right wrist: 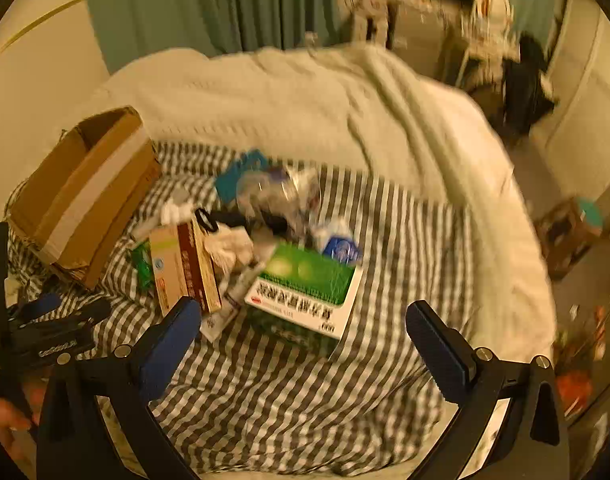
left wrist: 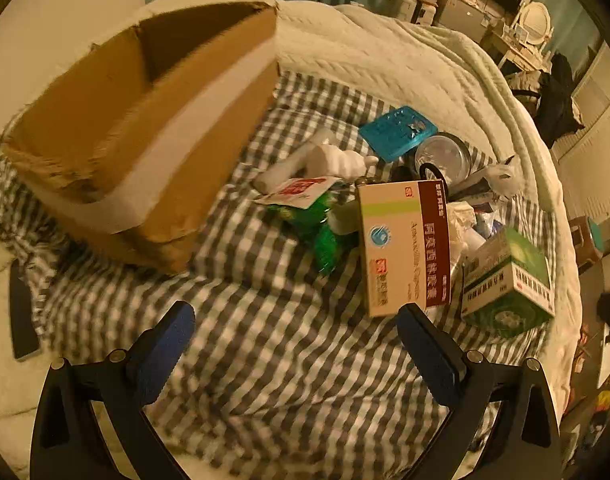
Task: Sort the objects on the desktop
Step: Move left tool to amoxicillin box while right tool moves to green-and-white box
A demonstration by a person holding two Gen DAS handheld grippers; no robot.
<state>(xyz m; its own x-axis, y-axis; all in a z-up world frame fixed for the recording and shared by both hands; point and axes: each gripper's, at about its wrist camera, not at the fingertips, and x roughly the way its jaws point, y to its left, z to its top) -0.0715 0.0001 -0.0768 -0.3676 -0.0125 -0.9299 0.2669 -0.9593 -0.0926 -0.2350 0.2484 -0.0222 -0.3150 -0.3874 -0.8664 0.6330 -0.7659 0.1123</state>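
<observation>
Both the left gripper (left wrist: pixel 295 326) and right gripper (right wrist: pixel 303 326) hang with jaws spread and empty over the checked cloth (left wrist: pixel 265 360), near a carton (left wrist: pixel 145 128) and medicine boxes (left wrist: pixel 405 248).

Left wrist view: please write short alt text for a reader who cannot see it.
The open left gripper hovers empty over a checked cloth. Ahead lies a pile of medicine boxes, including a beige and maroon box; an open cardboard box stands to the left.

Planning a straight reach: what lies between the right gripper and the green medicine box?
Only bare checked cloth separates the right gripper from the green medicine box, per the right wrist view.
</observation>
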